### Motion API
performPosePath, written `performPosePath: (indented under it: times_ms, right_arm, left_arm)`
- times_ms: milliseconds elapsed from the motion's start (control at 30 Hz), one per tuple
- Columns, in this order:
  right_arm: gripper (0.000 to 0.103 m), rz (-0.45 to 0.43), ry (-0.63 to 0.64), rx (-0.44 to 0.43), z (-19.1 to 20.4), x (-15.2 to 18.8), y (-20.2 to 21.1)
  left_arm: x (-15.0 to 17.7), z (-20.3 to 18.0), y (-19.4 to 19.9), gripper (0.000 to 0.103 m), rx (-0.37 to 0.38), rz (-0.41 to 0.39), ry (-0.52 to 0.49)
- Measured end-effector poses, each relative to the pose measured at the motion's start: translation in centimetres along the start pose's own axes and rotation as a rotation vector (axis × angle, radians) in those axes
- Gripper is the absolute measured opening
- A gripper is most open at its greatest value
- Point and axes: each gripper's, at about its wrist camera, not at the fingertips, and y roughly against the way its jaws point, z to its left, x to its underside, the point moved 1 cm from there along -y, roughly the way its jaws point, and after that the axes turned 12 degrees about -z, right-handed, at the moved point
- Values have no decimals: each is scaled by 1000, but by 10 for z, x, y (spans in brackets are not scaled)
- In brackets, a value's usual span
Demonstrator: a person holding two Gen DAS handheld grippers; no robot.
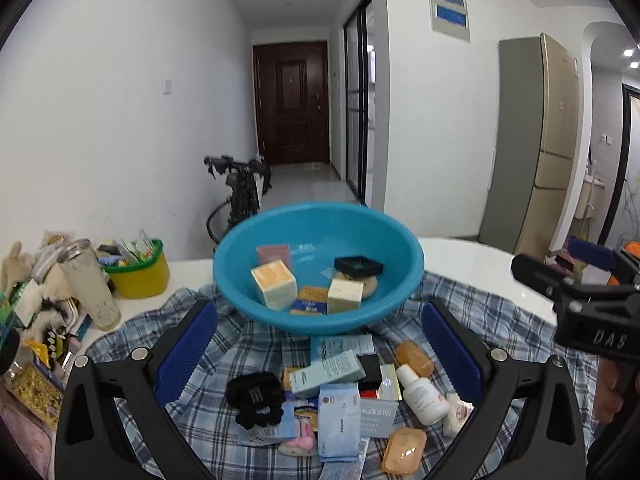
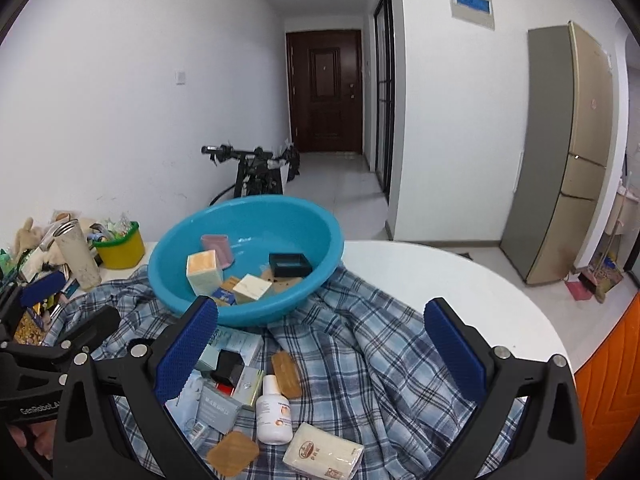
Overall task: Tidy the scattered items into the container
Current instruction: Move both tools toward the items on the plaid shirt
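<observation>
A blue basin (image 1: 236, 276) (image 2: 168, 276) stands on a plaid cloth (image 1: 224, 348) (image 2: 384, 344) and holds several small boxes. In front of it lies a pile of scattered items: a black scrunchie (image 1: 256, 398), a white bottle (image 1: 424, 394) (image 2: 274, 410), an orange soap case (image 1: 404, 450) (image 2: 232, 453), pale blue packets (image 1: 338, 420) and a white wrapped soap (image 2: 322, 454). My left gripper (image 1: 320, 354) hovers open above the pile, nothing between its fingers. My right gripper (image 2: 322, 354) also hangs open over the cloth, with the pile at its lower left.
A yellow tub with a green rim (image 1: 140, 274) (image 2: 120, 250), a steel tumbler (image 1: 90, 284) (image 2: 78, 256) and snack clutter crowd the white table's left side. The round table edge (image 2: 520, 300) curves off to the right. A scooter (image 1: 240, 188) stands behind.
</observation>
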Motion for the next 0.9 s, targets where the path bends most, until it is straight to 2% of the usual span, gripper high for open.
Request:
performPosePath:
  times_ms: [200, 333, 900]
  right_arm:
    - [103, 51, 13, -30, -2, 2, -14]
    - [103, 71, 17, -44, -1, 6, -21]
    - [99, 186, 14, -35, -16, 70, -29]
  left_arm:
    - [13, 12, -22, 103, 5, 90, 24]
    - [23, 13, -32, 103, -17, 127, -9]
    - [95, -7, -59, 103, 58, 293, -38]
